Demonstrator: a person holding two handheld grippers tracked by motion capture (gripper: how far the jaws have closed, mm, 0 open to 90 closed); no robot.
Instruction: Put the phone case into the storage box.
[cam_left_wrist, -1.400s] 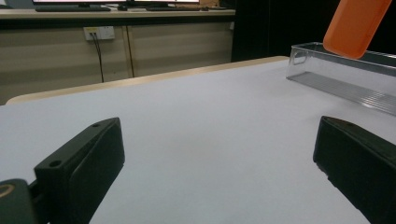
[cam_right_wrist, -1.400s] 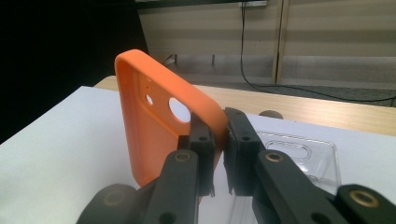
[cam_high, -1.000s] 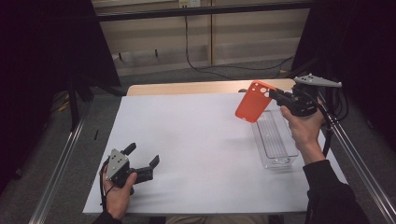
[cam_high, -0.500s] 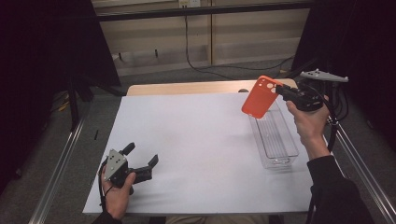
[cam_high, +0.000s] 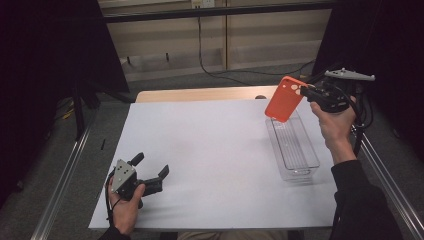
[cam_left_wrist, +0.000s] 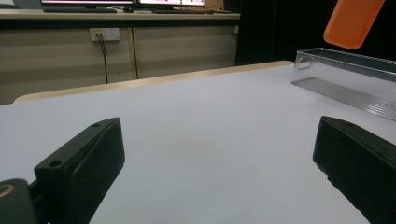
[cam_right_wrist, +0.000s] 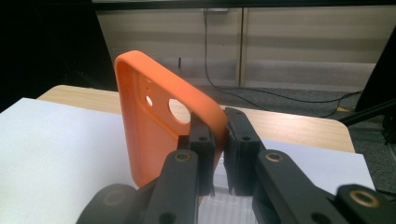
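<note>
high view, change: the right gripper (cam_high: 306, 93) with the orange phone case (cam_high: 284, 99) has drifted toward 3 o'clock and a bit farther up the table since a second ago; back then the case hung left of the clear bin's far end, now it's over that end. The left gripper (cam_high: 151, 170) hasn't budged.
high view, case: held in the air at about 2 o'clock on the white table cover (cam_high: 200, 160), over the far end of the clear plastic bin (cam_high: 292, 147), not touching it. Long axis runs roughly 1 to 7 o'clock, camera cutout at the upper end by the jaws.
high view, left claw: parked at 7 o'clock, jaws spread, nothing in them.
left gripper view: both black jaws wide apart over bare cover; bin at 2 o'clock, case's lower end floating above it at 1 o'clock.
right gripper view: claw clenched on the case's rim near the camera holes, case edge-on, open hollow side facing left, standing nearly upright with a slight lean.
</note>
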